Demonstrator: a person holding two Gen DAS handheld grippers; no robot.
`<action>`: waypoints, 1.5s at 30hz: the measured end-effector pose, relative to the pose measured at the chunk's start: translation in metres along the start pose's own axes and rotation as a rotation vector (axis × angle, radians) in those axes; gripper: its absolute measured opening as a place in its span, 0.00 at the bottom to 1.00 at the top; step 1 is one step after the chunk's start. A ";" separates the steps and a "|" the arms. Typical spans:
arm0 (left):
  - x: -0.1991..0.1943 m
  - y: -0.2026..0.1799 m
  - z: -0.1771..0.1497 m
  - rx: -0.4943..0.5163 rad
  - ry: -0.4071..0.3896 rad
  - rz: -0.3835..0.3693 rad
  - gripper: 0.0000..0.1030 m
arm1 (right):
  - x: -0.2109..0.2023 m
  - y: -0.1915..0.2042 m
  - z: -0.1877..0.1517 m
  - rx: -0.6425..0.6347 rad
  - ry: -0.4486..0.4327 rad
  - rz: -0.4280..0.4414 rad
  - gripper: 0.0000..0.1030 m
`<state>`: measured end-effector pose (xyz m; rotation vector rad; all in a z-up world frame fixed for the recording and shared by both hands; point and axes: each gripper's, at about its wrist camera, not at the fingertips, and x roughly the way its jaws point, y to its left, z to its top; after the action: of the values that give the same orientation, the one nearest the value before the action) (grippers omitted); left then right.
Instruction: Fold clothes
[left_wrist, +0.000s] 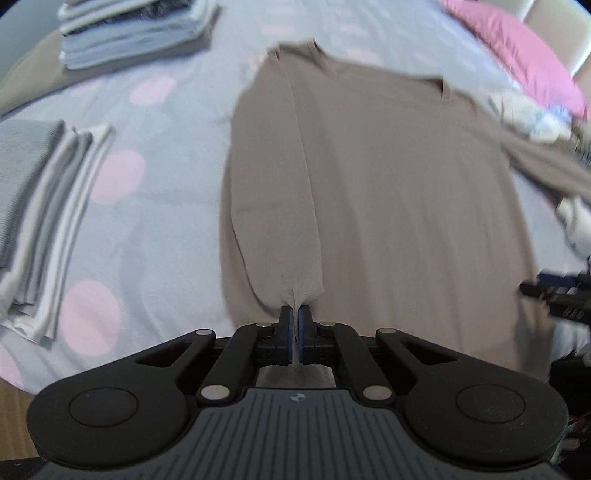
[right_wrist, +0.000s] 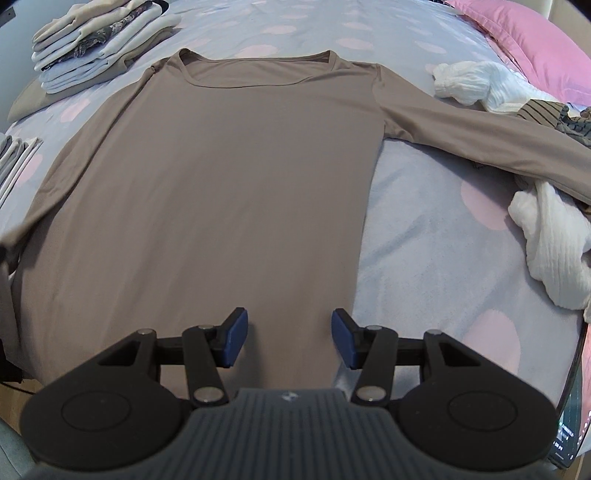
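Far left, two stacks of folded grey and white garments (left_wrist: 44, 206) are seen on the lilac bedsheet w/ pale pink dots (left_wrist: 155, 177), well apart from the work. Next, the taupe long-sleeved knit top (right_wrist: 229, 192) is spread flat, neckline far, hem near; its long axis runs straight away from both tools. In the left wrist view the left gripper (left_wrist: 294, 314) is clenched on a pinch of the top's near hem, by the left side edge; a ridge of cloth is drawn up from the pinch toward the shoulder, so the fabric is judged lifted a bit. The right gripper (right_wrist: 289, 334) is released, jaws spread, hem fabric lying between the blue pads (right_wrist: 236, 338) but not pressed; it sits just inside the top's right side edge. So the left hand is the one already on the cloth; the right is judged nearest the other hem corner & needs only to close. Far right, a crumpled white textured garment (right_wrist: 546, 251) and a pink pillow (right_wrist: 524, 40) lie beside the outstretched sleeve.
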<state>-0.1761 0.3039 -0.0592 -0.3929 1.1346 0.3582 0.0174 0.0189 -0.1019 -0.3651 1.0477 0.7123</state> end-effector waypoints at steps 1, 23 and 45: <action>-0.005 0.003 0.004 -0.016 -0.009 -0.012 0.01 | 0.000 0.001 0.000 -0.002 0.001 0.000 0.53; -0.080 0.124 0.119 -0.272 -0.270 0.069 0.01 | 0.009 -0.014 0.004 0.030 -0.004 -0.072 0.57; -0.038 0.247 0.181 -0.495 -0.234 0.275 0.01 | 0.028 -0.015 0.005 0.044 0.049 -0.064 0.63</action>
<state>-0.1612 0.6034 0.0129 -0.6119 0.8617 0.9122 0.0395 0.0210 -0.1254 -0.3773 1.0914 0.6250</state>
